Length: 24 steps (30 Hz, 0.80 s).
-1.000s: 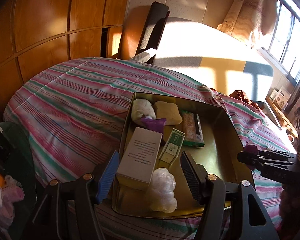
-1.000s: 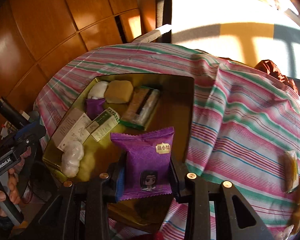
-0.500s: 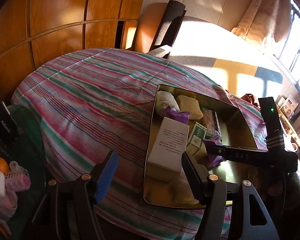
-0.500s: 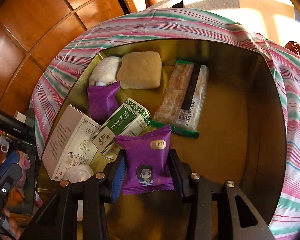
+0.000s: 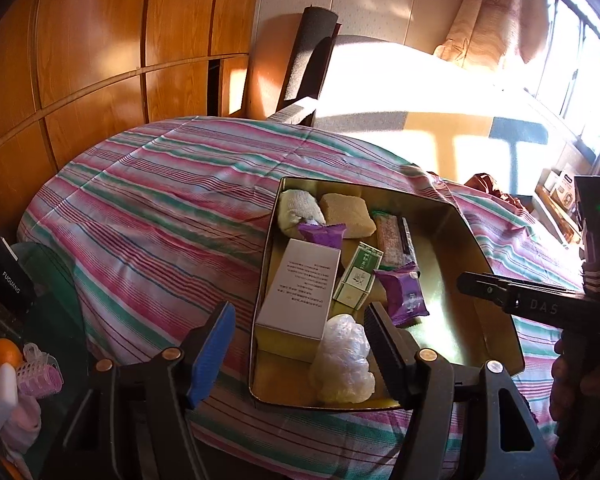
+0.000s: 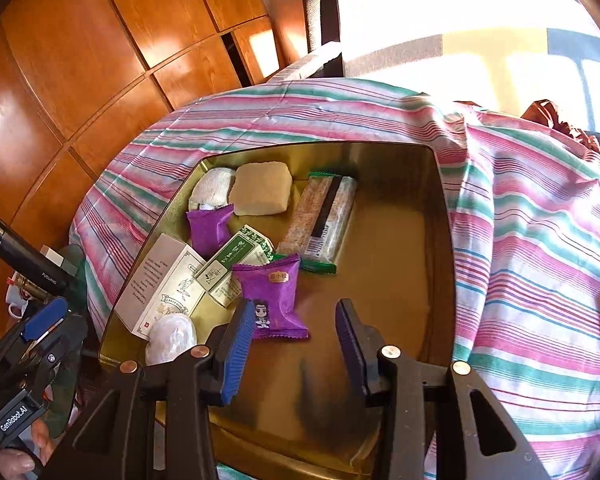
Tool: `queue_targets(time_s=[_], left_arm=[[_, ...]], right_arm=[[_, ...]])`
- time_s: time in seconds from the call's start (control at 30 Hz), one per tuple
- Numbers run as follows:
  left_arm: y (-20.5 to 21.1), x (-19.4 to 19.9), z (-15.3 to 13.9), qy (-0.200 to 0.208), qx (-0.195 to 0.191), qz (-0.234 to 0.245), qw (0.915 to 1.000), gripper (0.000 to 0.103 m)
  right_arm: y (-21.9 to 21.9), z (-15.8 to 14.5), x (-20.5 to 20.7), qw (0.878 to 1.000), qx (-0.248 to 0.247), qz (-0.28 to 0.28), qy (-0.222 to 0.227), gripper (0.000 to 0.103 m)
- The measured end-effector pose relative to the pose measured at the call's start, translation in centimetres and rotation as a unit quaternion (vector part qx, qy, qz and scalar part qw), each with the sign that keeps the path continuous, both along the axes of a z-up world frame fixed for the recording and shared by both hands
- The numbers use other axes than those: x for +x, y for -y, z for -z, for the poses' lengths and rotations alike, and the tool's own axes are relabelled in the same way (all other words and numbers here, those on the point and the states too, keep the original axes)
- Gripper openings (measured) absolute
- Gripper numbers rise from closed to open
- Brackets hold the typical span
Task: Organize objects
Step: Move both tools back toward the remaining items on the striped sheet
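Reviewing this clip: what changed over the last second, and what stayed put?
The right gripper carried the purple snack packet into the gold tin and let it go; its jaws have just been opening, and the packet lies free on the tin's floor, beside one finger. The white box, green box, long cracker pack and other snacks stayed put. The left gripper remains open, holding nothing.

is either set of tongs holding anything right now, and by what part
Nothing is held. The right tongs have just been opening; the purple snack packet lies free in the gold tray. The left tongs are open, empty.
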<state>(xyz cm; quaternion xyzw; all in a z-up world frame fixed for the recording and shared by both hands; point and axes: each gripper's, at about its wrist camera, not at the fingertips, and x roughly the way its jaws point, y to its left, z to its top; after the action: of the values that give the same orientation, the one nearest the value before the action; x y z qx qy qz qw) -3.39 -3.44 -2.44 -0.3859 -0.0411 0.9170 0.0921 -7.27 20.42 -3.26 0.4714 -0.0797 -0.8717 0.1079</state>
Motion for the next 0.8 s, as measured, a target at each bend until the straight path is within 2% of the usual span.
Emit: queue_targets(time_s=[0.27, 0.47, 0.8], left_arm=[[-2.3, 0.7, -0.4, -0.004, -0.014, 0.031, 0.9994, 0.068], [-4.7, 1.1, -0.6, -0.006, -0.025, 0.060, 0.9979, 0.068], [-9.9, 2.1, -0.8, -0.012, -0.047, 0.126, 0.9908, 0.068]], right_arm=[[-4.3, -1.2, 3.4, 0.999, -0.001, 0.039, -0.021, 0.042], [-9.0, -1.7, 5.4, 0.996, 0.001, 0.086, -0.032, 0.042], [-20.0, -2.3, 9.2, 0.978, 0.019, 0.203, -0.036, 0.042]])
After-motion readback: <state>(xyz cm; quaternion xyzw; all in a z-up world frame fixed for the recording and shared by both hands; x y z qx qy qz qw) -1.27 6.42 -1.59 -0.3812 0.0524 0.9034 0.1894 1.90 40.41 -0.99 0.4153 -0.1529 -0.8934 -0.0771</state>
